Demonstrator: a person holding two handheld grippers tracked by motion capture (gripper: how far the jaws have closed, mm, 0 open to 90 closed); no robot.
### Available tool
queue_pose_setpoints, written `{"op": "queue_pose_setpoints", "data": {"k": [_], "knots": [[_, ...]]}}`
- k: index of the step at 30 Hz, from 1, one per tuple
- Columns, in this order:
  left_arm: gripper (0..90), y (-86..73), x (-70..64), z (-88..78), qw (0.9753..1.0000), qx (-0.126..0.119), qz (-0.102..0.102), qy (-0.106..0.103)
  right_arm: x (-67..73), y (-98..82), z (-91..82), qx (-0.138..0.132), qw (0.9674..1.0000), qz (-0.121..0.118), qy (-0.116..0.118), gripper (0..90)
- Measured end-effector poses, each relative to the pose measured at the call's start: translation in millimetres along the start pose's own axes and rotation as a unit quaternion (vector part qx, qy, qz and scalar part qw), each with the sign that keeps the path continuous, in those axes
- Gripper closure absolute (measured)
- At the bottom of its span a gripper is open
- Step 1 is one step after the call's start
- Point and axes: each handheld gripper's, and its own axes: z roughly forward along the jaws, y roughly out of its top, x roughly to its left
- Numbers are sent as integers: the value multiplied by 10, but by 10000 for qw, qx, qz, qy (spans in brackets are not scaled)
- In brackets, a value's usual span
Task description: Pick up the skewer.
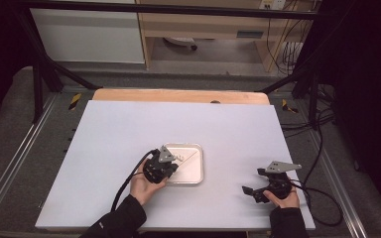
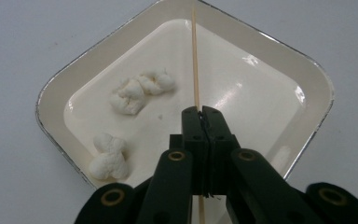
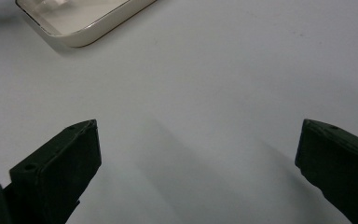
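A shallow cream tray (image 2: 307,88) with a metal rim sits on the white table; it also lies mid-table in the high view as the tray (image 1: 198,176). Inside it lie two white marshmallow-like lumps (image 2: 140,91) (image 2: 108,157). A thin wooden skewer (image 2: 196,60) runs across the tray. My left gripper (image 2: 202,111) is shut on the skewer near its lower part, and the stick passes on below the jaws. In the high view the left gripper (image 1: 171,166) hangs over the tray's left side. My right gripper (image 3: 198,149) stands open over bare table, with nothing between its jaws; it is the right gripper (image 1: 253,191) at the right front.
The white table top (image 1: 129,134) has a wooden strip (image 1: 178,95) along its far edge. Black frame posts (image 1: 39,74) stand at the back left and right, and cables (image 1: 322,148) trail off the right side. The tray's corner (image 3: 74,37) lies far ahead of the right gripper.
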Motion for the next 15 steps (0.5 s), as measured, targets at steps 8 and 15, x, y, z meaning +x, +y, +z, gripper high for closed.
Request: {"op": "queue_pose_setpoints", "data": {"k": [8, 15], "knots": [[890, 9, 11, -130, 9999, -41, 1, -124, 56, 50, 18, 22, 9998, -121, -125, 7], [889, -17, 38, -225, 9997, -83, -22, -207, 132, 119, 57, 64, 9986, -290, -438, 7]]}}
